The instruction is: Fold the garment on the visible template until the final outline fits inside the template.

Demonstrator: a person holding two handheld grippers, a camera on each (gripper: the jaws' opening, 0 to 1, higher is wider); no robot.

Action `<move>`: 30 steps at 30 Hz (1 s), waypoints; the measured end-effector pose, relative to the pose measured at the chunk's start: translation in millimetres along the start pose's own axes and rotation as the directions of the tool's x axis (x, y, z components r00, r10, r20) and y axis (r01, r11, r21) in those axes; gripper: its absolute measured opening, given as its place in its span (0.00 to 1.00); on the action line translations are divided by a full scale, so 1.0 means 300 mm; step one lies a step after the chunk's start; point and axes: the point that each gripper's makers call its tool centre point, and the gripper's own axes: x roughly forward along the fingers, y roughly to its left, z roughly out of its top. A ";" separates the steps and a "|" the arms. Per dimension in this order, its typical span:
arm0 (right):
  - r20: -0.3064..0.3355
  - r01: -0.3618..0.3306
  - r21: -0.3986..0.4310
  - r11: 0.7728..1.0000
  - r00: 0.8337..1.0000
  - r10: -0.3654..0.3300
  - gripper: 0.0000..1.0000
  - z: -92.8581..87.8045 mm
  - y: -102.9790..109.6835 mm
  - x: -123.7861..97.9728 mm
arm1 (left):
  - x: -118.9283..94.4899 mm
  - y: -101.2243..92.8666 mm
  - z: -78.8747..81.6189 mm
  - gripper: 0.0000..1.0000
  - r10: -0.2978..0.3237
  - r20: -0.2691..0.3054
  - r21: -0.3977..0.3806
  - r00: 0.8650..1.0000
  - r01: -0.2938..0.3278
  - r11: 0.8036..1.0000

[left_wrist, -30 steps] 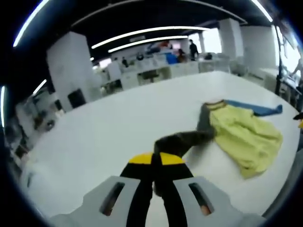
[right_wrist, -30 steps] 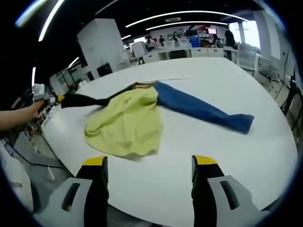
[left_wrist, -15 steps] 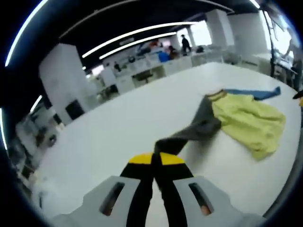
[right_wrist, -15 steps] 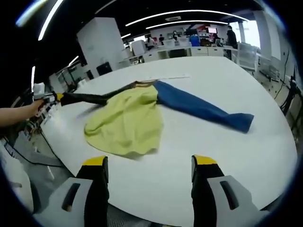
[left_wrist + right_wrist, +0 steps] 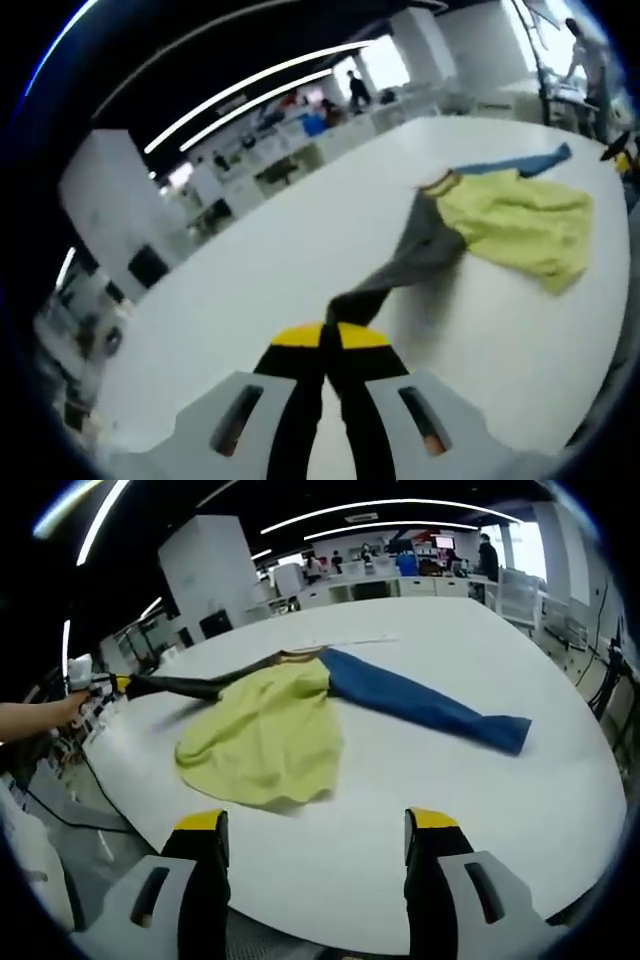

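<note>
The shirt (image 5: 265, 735) sprawls mid-frame on the white desk (image 5: 480, 810), yellow body, blue sleeve (image 5: 425, 705) trailing right. It looks light and floppy, so I'd grab cuffs or hems. The left claw (image 5: 327, 340) is clenched on the gray sleeve (image 5: 405, 268), stretching it sideways. The right claw (image 5: 315, 825) hovers released at the desk's near edge.
</note>
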 end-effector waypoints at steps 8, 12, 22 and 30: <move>0.003 -0.003 -0.005 1.000 1.000 0.003 0.71 0.007 0.018 0.004 | -0.009 -0.048 -0.013 0.00 -0.064 -0.013 0.172 0.998 0.065 0.983; 0.003 -0.001 -0.006 1.000 1.000 0.001 0.71 0.008 0.022 0.001 | -0.013 -0.052 -0.056 0.00 -0.085 -0.053 0.251 0.995 0.096 0.963; -0.004 0.007 -0.009 1.000 1.000 -0.007 0.71 0.003 0.026 -0.006 | -0.015 -0.080 -0.159 0.00 -0.129 -0.161 0.430 0.978 0.188 0.883; -0.014 0.004 -0.014 1.000 1.000 -0.004 0.71 0.002 0.045 -0.003 | 0.005 -0.142 -0.230 0.00 -0.162 -0.256 0.600 0.953 0.288 0.746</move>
